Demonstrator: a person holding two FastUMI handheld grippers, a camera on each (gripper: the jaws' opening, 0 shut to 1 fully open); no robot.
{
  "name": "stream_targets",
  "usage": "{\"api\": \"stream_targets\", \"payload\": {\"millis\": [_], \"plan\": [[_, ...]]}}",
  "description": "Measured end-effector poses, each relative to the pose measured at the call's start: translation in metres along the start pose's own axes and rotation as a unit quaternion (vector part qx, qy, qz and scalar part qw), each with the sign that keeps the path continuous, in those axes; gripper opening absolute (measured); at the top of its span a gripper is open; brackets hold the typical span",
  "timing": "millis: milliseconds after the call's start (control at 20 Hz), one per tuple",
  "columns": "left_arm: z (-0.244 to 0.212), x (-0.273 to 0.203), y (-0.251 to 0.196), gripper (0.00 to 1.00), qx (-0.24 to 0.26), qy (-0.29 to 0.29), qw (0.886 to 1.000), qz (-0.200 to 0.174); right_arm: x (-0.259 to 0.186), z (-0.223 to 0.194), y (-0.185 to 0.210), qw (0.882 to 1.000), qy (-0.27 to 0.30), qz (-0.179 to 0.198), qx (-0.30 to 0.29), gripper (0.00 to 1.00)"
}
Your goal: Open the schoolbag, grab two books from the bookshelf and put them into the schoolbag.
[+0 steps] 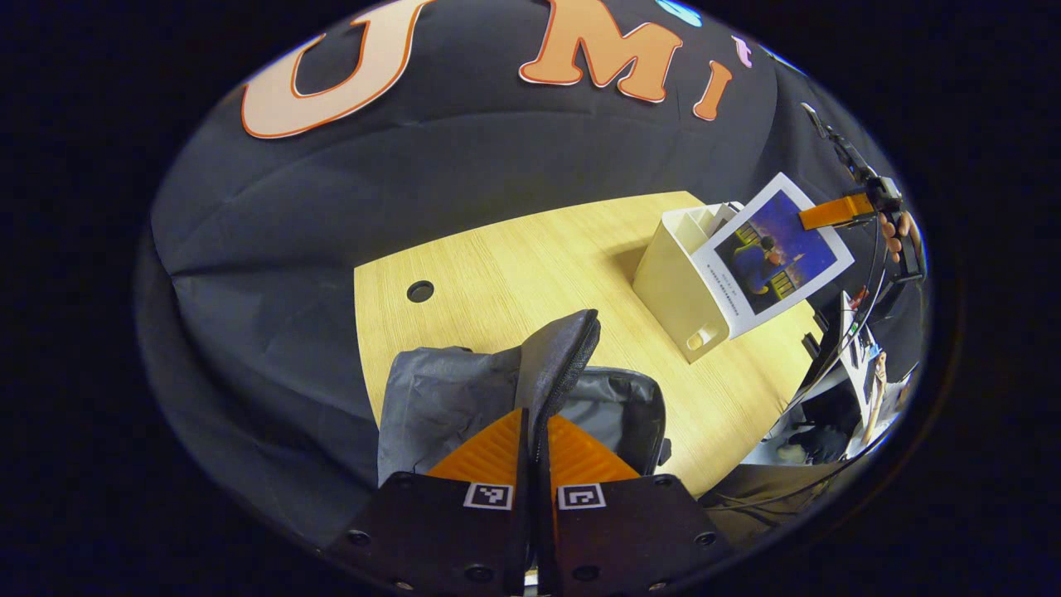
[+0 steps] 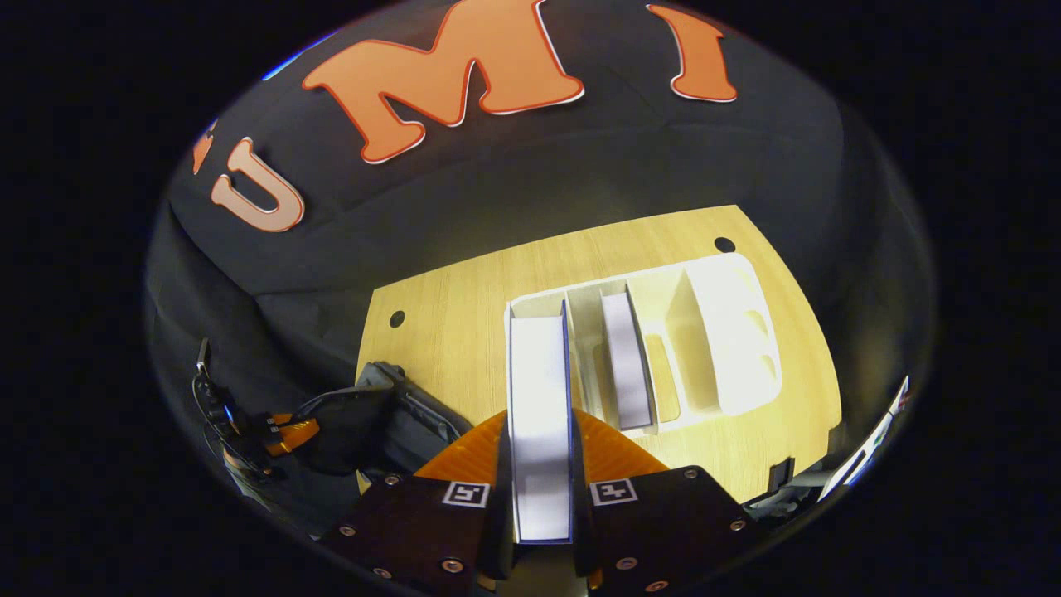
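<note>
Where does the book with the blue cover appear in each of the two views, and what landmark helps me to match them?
Left gripper view: the blue-covered book is at the right, cover facing us, held above the white bookshelf by the right gripper.
Right gripper view: the same book is at bottom centre, seen edge-on between the fingers.
Shared landmark: the white bookshelf on the wooden table.

My left orange-fingered black gripper is pinched closed on the grey fabric schoolbag's flap. My right orange-fingered black gripper clamps the blue-covered white book between both fingers, raised.
</note>
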State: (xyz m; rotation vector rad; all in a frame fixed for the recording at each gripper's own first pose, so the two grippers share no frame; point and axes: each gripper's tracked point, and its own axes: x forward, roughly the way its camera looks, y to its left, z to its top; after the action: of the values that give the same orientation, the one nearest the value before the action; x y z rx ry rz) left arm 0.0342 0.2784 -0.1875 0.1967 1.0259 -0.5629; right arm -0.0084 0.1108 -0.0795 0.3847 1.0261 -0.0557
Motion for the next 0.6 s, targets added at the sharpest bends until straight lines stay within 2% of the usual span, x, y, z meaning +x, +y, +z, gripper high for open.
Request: {"api": "stream_targets", "payload": {"millis": [50,100,250,350,400,550,600], "plan": [[0.0,0.001,-0.002,0.1,0.0,-0.001,1.0,0.0,-0.007,-0.002,-0.001,1.0,-0.007,0.002,0.009,0.29],[0.0,0.001,-0.003,0.06,-0.002,-0.001,1.0,-0.001,-0.014,-0.005,-0.002,1.0,-0.014,0.005,0.017,0.29],[-0.002,0.001,-0.005,0.06,0.0,-0.001,1.0,-0.002,-0.027,-0.02,-0.002,0.999,-0.024,0.017,0.033,0.3],[-0.002,0.002,-0.005,0.1,0.003,-0.002,1.0,-0.003,-0.03,-0.042,0.006,0.998,-0.014,0.047,0.046,0.29],[-0.002,0.002,-0.005,0.06,0.004,-0.003,1.0,-0.002,-0.03,-0.051,0.013,0.996,-0.008,0.063,0.06,0.29],[-0.004,0.002,-0.008,0.06,0.004,-0.004,1.0,-0.003,-0.033,-0.057,0.014,0.994,-0.024,0.075,0.079,0.29],[-0.004,0.004,-0.008,0.1,0.004,-0.004,1.0,-0.002,-0.035,-0.059,0.023,0.992,-0.029,0.088,0.084,0.28]]}}
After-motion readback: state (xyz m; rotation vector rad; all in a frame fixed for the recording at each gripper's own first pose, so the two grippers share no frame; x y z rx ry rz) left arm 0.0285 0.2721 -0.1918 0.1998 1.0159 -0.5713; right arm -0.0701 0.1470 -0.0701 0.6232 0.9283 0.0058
